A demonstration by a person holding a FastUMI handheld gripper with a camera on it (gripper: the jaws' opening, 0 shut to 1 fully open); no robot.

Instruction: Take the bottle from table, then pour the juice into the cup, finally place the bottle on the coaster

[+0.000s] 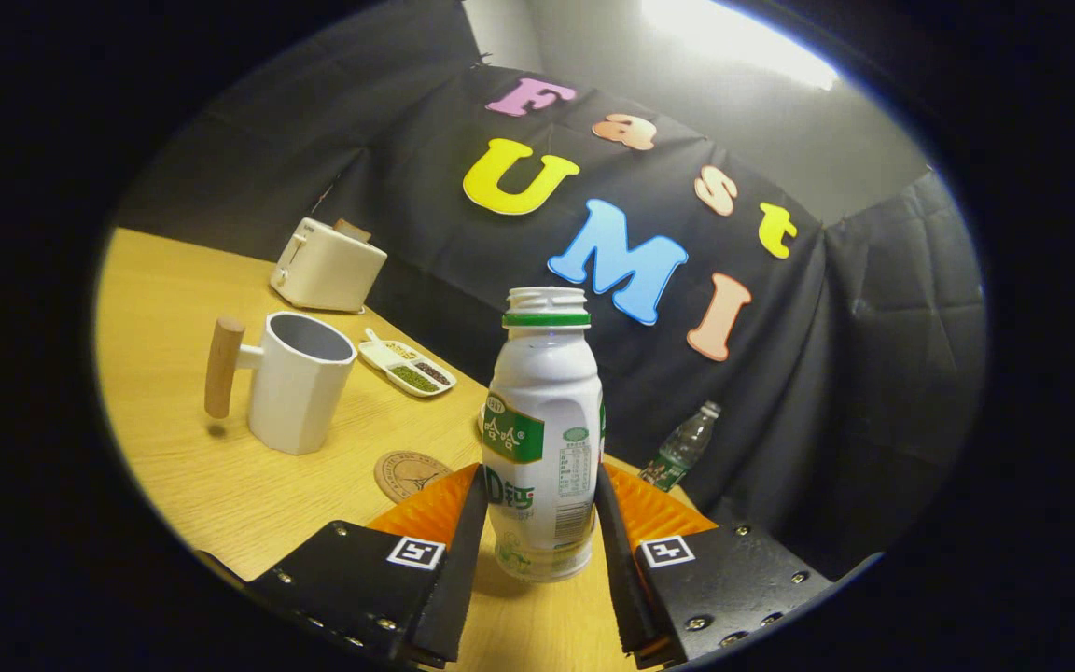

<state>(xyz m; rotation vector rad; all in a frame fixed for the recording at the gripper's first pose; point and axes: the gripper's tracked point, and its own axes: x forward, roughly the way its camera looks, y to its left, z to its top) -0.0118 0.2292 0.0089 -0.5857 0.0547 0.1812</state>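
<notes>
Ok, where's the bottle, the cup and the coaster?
Bottle (542,429): gripper view, on its white body, between the tongs' fingers.
Cup (300,392): gripper view, on its white side wall.
Coaster (410,474): gripper view, on its round top face.

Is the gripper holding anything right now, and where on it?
Yes: the gripper is shut on the white plastic bottle with the green neck ring, one finger on each side of its lower body. The cap is off.
</notes>
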